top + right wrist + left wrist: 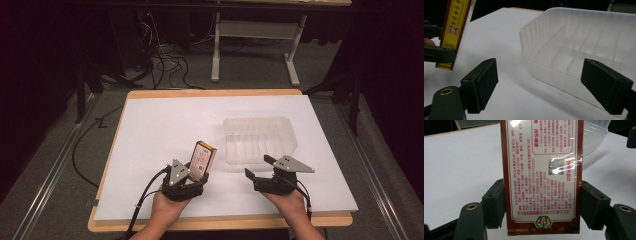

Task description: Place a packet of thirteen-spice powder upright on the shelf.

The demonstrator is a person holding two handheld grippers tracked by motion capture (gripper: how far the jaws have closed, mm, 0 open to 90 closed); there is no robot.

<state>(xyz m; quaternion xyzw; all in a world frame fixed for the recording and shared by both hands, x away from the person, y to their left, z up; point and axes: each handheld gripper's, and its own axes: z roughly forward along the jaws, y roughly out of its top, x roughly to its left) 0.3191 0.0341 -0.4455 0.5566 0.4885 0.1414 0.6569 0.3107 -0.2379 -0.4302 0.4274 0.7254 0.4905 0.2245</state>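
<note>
A slim carton (203, 157) with a dark red border and printed text stands upright, tilted a little, between the jaws of my left gripper (196, 176). In the left gripper view both pads press its sides, so my left gripper (542, 203) is shut on the carton (541, 170). A clear ribbed plastic container (260, 137) lies just right of it. My right gripper (259, 167) hovers at the container's near left corner, jaws wide apart and empty. In the right gripper view my right gripper (541, 85) faces the container (584, 42), with the carton's yellow side (454, 25) at the left.
White paper (165, 125) covers the wooden tabletop (320, 220). Beyond the far edge, cables (170, 65) lie on the floor beside a white table frame (216, 55). Dark stands rise at both sides.
</note>
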